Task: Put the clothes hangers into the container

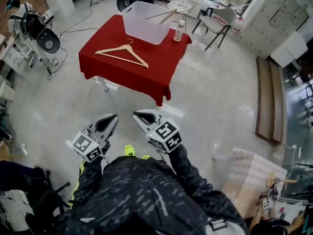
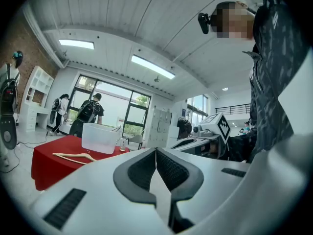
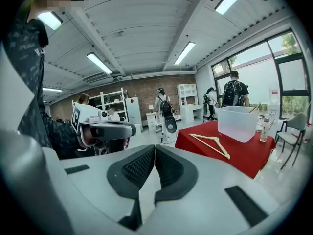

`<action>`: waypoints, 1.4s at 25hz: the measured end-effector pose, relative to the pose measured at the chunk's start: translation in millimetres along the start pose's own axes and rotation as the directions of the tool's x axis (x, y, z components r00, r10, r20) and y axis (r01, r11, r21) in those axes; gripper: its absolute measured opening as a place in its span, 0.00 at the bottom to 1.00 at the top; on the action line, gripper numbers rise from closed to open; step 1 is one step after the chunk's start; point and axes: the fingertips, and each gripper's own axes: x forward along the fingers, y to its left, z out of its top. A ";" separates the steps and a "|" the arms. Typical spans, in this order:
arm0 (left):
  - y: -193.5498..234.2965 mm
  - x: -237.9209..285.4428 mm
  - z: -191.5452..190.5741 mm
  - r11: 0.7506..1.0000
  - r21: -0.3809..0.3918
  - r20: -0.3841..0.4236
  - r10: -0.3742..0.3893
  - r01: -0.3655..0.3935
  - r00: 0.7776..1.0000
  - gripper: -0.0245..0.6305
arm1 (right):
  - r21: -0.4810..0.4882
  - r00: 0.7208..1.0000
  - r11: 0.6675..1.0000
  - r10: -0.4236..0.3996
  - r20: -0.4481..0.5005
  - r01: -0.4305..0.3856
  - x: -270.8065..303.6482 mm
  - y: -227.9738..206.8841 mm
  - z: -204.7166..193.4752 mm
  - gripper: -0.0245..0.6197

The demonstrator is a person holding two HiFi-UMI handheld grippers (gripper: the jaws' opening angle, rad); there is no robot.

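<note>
while both grippers hang well short of the table, left gripper (image 1: 112, 117) and right gripper (image 1: 138, 115) each have jaws pressed together on nothing, side by side above the person's feet. item: one wooden clothes hanger (image 1: 126, 46), lying flat on the red tablecloth (image 1: 146, 75), hook toward the container (image 1: 144, 26), near it but apart. handling, as judged: light, rigid, unlikely to flex or break; smooth finished wood may slip in a loose pinch; the thin metal hook is a poor hold. best purchase looks to be the neck under the hook or one sloping shoulder, where a jaw can slide beneath. the cloth is soft and could ruck or drag if a jaw scrapes it. receiving vessel: translucent plastic tub, open top, at the table's far edge, with what looks like another wooden hanger (image 1: 164, 15) leaning out of it. also on the table: a small clear bottle (image 1: 179, 31) just beside the tub, easy to knock. room: pale glossy floor (image 1: 210, 97), cables trailing at the left, a folding chair (image 1: 217, 18) beyond the table, a long wooden bench (image 1: 268, 99) at the right, other people about.
</note>
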 end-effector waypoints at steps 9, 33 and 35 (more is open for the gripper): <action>10.9 -4.1 -1.8 1.000 -0.016 -0.003 -0.008 0.008 1.000 0.06 | -0.016 0.999 1.000 -0.007 -0.036 0.006 11.3 2.2 -0.9 0.06; 92.5 -18.7 -1.9 0.995 -0.056 -0.014 -0.079 0.078 0.997 0.06 | -0.012 0.993 0.996 -0.094 -0.078 0.093 88.1 -17.2 21.8 0.07; 100.4 -23.1 -4.3 0.995 -0.060 -0.014 -0.080 0.079 0.997 0.06 | -0.013 0.991 0.994 -0.106 -0.081 0.105 95.1 -20.0 20.9 0.07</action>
